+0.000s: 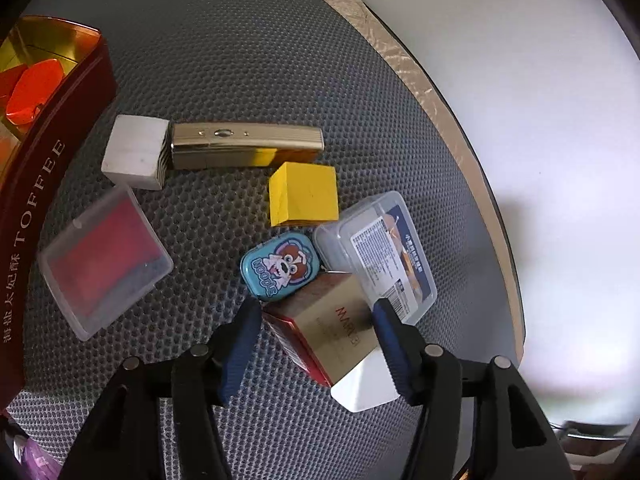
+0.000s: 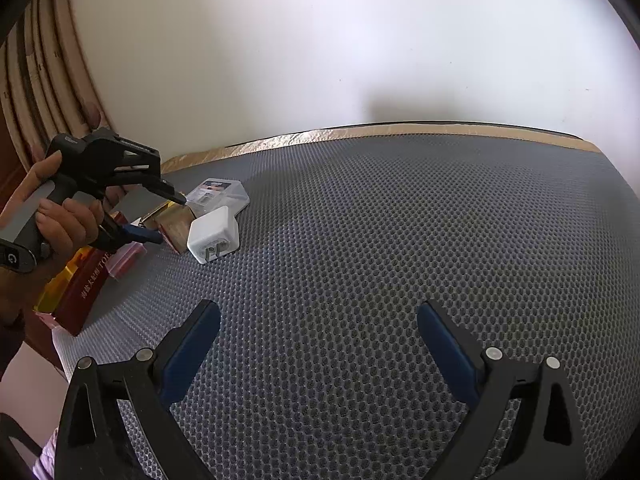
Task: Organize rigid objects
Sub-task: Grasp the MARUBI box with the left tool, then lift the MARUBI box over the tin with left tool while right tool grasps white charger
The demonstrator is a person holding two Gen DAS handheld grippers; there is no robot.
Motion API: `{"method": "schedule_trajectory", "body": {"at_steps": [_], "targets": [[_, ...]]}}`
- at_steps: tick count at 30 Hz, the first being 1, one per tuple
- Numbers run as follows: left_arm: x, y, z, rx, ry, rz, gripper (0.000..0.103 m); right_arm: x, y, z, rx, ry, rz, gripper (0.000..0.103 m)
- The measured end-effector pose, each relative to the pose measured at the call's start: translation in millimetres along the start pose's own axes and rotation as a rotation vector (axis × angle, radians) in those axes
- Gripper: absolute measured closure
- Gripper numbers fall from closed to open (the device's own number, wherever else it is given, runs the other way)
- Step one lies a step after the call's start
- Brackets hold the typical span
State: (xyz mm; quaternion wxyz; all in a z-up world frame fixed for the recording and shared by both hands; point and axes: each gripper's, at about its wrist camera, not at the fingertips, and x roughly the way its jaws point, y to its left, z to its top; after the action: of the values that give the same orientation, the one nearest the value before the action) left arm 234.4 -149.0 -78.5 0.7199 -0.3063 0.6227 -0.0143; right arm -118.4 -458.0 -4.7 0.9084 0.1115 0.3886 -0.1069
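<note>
Your left gripper [image 1: 316,316] hangs just above the gold-and-red carton [image 1: 328,328], its blue fingers spread to either side and not yet pinching it. The carton lies on the grey mesh mat [image 1: 240,60], its long axis running diagonally between your fingers, tilted off their line, with a white charger [image 1: 360,388] touching its near end. Your right gripper [image 2: 318,320] is spread wide over bare mat, well apart from the cluster. The left is far nearer; the toffee tin [image 1: 52,184] sits to its left.
</note>
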Motion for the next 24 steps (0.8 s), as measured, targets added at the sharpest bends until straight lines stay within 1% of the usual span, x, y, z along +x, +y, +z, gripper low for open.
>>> {"method": "schedule_trajectory", "body": {"at_steps": [2,4,6,7,9,11,13,14,16,19,21,22,23,24], "targets": [[-2,1,-4,0.025,0.001,-0.003,0.042,0,0,0,0.001,0.001,-0.003,0.004],[-10,2,-10,0.064,-0.024,0.038,0.042,1,0,0,0.001,0.002,-0.003,0.003],[-21,9,-18,0.061,-0.041,0.08,0.043,1,0,0,0.001,0.003,-0.004,0.003],[-24,13,-21,0.049,-0.035,0.086,0.045,2,0,0,0.002,0.002,-0.004,0.002],[-26,18,-25,0.047,-0.001,0.074,0.045,2,0,0,0.005,0.003,-0.008,0.002],[-26,16,-27,0.075,0.018,0.076,0.045,4,0,0,0.003,0.007,-0.009,0.002],[-25,10,-28,0.1,0.016,0.08,0.045,4,0,0,0.001,0.009,-0.009,0.002],[-24,8,-28,0.105,0.017,0.081,0.044,5,0,0,0.002,0.01,-0.009,0.002],[-19,2,-28,0.121,0.031,0.093,0.044,5,0,1,0.003,0.009,-0.009,0.002],[-10,1,-25,0.12,0.033,0.11,0.044,6,0,2,0.0,0.011,-0.008,0.002],[1,6,-21,0.092,0.053,0.089,0.044,7,0,2,0.0,0.013,-0.009,0.002],[6,8,-21,0.077,0.071,0.074,0.046,7,0,2,0.001,0.013,-0.009,0.002],[8,11,-22,0.07,0.079,0.057,0.047,8,0,2,0.001,0.014,-0.009,0.002],[6,12,-23,0.079,0.06,0.05,0.047,9,0,2,0.001,0.015,-0.011,0.002]]}}
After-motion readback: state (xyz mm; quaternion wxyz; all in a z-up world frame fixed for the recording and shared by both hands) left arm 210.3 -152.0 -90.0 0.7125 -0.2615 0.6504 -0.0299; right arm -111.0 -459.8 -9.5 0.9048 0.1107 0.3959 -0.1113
